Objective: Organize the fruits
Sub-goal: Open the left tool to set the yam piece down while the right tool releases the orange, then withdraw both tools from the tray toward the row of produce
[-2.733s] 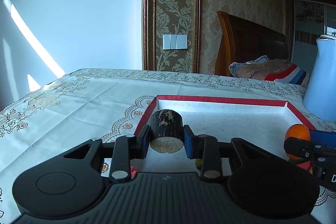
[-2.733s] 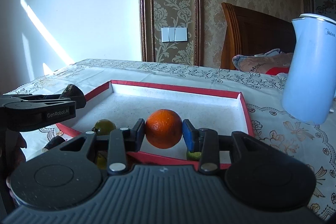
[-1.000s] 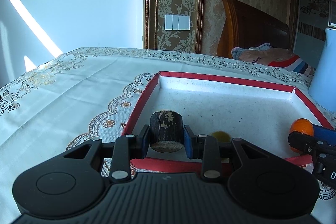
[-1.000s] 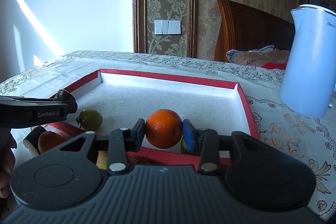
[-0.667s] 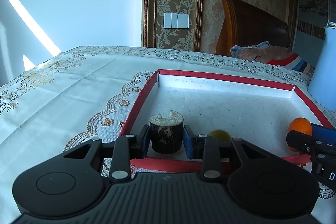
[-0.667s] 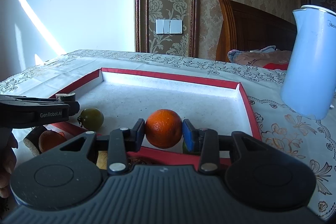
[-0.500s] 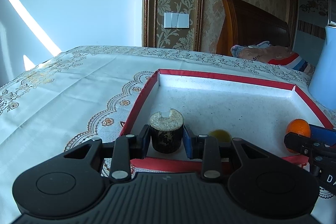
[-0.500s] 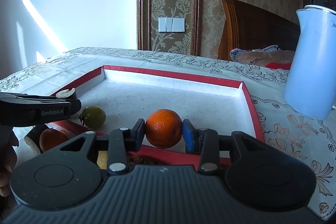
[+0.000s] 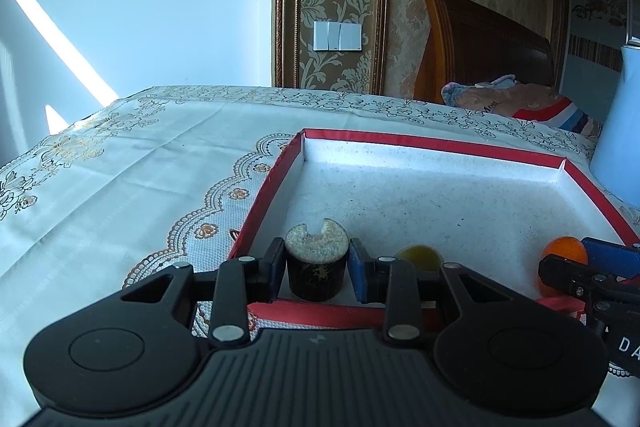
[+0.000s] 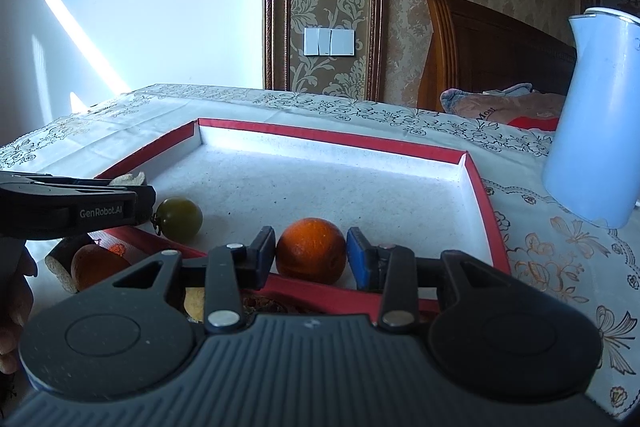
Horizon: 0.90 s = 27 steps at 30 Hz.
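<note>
Over the near left corner of the red-rimmed tray [image 9: 440, 143], the left gripper [image 9: 317, 269] is clamped on a short dark sugarcane piece [image 9: 317, 267], both blue pads pressed against its sides. That piece stands upright with its pale cut end facing up, a notch in the far edge, and its base low over the white tray floor just inside the near rim; whether it touches the floor cannot be told. Just right of it, partly hidden behind the gripper, a green tomato [image 9: 418, 255] lies on the tray floor. Farther right along the tray's near edge the right gripper [image 9: 576, 263] shows with the orange [image 9: 562, 251] at its tip.

From the right wrist view, the right gripper [image 10: 311, 257] has its pads a little apart from the orange [image 10: 311, 251], with a small gap on each side, so the jaws stand open around it. That orange rests on the tray floor close to the tray's [image 10: 486, 223] near rim. Left of it the green tomato [image 10: 179, 219] sits in the tray beside the left gripper [image 10: 132, 195]. Outside the tray's near left corner, on the patterned worktop [image 10: 560, 259], lie another cane piece [image 10: 60, 263] and a second orange fruit [image 10: 98, 265], touching each other. A pale blue kettle [image 10: 596, 123] stands on the worktop right of the tray
</note>
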{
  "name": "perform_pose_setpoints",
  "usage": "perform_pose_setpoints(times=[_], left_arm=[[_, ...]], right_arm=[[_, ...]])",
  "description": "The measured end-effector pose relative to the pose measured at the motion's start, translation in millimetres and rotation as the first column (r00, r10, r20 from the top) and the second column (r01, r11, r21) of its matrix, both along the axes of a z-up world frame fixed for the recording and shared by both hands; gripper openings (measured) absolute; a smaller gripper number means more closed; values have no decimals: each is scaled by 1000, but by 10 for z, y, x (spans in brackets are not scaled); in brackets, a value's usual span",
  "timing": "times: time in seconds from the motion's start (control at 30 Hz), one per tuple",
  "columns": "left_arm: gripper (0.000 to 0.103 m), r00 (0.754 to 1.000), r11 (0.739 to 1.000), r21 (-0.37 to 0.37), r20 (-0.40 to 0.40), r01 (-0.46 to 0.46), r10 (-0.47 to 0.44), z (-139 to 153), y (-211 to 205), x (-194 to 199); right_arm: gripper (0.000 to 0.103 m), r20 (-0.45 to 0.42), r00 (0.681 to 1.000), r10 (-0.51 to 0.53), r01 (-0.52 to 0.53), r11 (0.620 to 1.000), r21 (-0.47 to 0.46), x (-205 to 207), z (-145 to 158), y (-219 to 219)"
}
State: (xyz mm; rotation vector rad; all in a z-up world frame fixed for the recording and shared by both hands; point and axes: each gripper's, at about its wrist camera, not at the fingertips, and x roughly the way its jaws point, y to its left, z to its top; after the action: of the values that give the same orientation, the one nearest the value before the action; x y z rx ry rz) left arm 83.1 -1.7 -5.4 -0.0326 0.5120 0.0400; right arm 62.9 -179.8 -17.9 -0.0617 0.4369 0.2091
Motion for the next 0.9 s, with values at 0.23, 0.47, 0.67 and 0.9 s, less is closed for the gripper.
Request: perform_pose_setpoints(times=[0.23,0.47,0.67,0.9], left_arm=[[63,1000,1000,0,3,-1,1,1,8,-3],[64,1000,1000,-4,3,2,-2,1,20,-4],[64,998,999,-47,61,8,-6,90,116,-125],[65,984,986,-166,179,26,4,309,413,-398]], right_arm=[[39,1,1000,4,-4,1000,7,-3,-2,-2],[39,8,1000,1,-1,1000,15,-13,0,-25],[49,36,999,-18,17,999,46,-56,15,-91],[49,55,998,-24,20,998,64,-104,53,-160]])
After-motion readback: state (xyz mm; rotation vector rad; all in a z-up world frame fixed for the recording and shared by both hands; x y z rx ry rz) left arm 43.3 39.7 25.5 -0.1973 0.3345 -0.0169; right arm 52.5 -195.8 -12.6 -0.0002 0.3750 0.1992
